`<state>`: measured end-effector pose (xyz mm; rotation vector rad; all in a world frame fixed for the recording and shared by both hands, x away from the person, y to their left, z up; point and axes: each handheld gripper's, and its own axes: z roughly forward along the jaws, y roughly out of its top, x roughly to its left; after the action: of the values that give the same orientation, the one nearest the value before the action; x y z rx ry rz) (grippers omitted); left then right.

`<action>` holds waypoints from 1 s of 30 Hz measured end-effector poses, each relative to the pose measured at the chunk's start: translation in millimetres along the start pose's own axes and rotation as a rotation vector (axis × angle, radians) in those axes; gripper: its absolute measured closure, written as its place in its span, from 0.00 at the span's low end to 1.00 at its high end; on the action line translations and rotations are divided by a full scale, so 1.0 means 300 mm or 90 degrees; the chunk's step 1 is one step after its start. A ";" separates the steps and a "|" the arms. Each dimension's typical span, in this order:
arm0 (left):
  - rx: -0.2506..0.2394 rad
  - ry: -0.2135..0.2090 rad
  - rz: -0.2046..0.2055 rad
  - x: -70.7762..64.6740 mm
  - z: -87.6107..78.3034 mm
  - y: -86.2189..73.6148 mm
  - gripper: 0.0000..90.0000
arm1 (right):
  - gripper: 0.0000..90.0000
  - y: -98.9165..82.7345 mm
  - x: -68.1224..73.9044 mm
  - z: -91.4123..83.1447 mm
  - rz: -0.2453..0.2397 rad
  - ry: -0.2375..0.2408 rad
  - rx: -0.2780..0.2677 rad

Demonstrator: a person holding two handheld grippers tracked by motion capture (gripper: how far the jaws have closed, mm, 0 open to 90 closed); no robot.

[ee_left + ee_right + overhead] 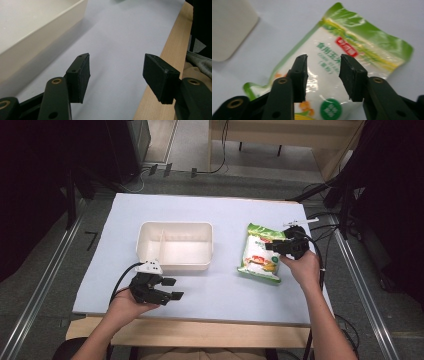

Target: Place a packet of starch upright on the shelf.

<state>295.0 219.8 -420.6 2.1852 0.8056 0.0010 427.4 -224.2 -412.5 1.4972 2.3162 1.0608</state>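
A green and white snack bag [260,254] with a corn picture lies flat on the right side of the pale table. My right gripper [274,246] hovers over its right half, pointing left. In the right gripper view the bag [364,40] lies below the right gripper [323,60], whose jaws stand apart with nothing pressed between them. A cream two-compartment container [175,226] sits in the middle, empty. My left gripper [173,288] rests open near the front edge, just in front of the container's left corner. The left gripper [116,62] holds nothing, with the container wall [37,32] at its left.
The table's wooden front edge [162,75] runs close by the left gripper. Bare tabletop [220,290] lies between the container and the bag. Cables [320,227] trail off the right edge, and dark stands surround the table.
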 end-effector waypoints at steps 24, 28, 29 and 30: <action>-0.005 0.014 -0.008 -0.006 -0.017 -0.025 0.44 | 0.46 -0.003 -0.221 0.158 0.183 -0.070 0.067; -0.009 0.017 -0.010 -0.007 -0.020 -0.030 0.44 | 0.52 0.000 -0.204 0.165 0.188 -0.029 0.074; -0.009 0.017 -0.010 -0.008 -0.020 -0.030 0.44 | 0.54 0.003 -0.197 0.170 0.188 -0.022 0.076; -0.008 0.016 -0.010 -0.009 -0.020 -0.030 0.44 | 0.53 0.007 -0.191 0.175 0.193 -0.009 0.076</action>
<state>286.4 226.8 -422.0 2.1704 0.8355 0.0263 482.6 -248.1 -461.7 1.9429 2.2250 0.9863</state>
